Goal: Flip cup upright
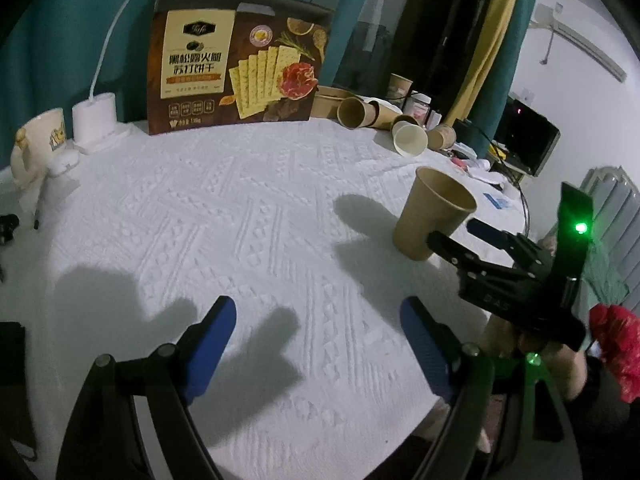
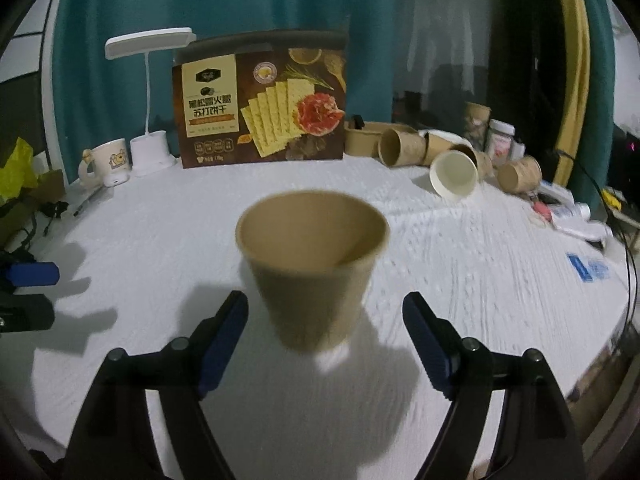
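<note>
- Brown paper cup [image 2: 314, 276] standing mouth-up at centre of the right wrist view, base on the white textured surface [image 2: 460, 264]; blurred.
- Right gripper [image 2: 325, 334] fingers spread wide either side of the cup base, not touching.
- Left gripper [image 1: 318, 340] fingers apart, holding nothing, lower centre of the left wrist view.
- Advised: withdraw straight back, fingers kept wide, no brush against the cup wall.
- Risk judged: light cup, easily toppled.
</note>
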### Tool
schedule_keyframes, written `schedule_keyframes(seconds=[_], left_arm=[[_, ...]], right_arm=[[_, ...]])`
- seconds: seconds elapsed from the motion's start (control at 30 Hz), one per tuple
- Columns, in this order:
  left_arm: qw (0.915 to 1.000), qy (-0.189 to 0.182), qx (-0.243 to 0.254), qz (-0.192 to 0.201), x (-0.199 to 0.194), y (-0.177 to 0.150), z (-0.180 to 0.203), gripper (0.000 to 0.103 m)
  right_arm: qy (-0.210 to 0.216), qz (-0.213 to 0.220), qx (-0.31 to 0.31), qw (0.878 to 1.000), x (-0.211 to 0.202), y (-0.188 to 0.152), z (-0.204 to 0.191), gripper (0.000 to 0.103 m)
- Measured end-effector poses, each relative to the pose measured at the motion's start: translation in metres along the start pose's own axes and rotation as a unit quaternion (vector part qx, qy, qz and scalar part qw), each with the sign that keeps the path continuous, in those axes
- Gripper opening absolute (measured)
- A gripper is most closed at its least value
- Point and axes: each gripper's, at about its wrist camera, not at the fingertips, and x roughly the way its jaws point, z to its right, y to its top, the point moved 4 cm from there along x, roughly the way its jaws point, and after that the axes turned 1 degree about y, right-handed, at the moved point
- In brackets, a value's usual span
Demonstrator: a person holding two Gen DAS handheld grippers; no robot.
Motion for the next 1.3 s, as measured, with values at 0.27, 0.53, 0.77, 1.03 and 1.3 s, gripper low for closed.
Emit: schedule_keyframes(seconds=[0.27, 0.53, 0.77, 1.03, 1.3], left_arm=[[0.9995, 0.000, 0.029, 0.011, -0.009, -0.017, 0.016, 0.084], [0.9985, -0.007, 0.049, 0.021, -0.011, -0.028, 0.034, 0.084], [0.9943, 0.000, 0.099, 0.040, -0.017, -0.032, 0.058, 0.084], [0.9867, -0.014, 0.140, 0.081, -0.039, -0.023, 0.086, 0.084], [0.9821, -0.027, 0.151, 0.109, -0.062, -0.007, 0.108, 0.084]], right_arm=[[-0.016, -0.027, 0.041, 0.999, -0.031, -0.028, 0.012, 0.078], [-0.041, -0.044, 0.066, 0.996, -0.068, -0.049, 0.030, 0.078], [-0.061, -0.041, 0.086, 0.994, -0.098, -0.055, 0.046, 0.078], [-0.082, -0.020, 0.093, 0.992, -0.141, -0.046, 0.060, 0.078], [-0.098, 0.011, 0.091, 0.991, -0.181, -0.030, 0.066, 0.078]])
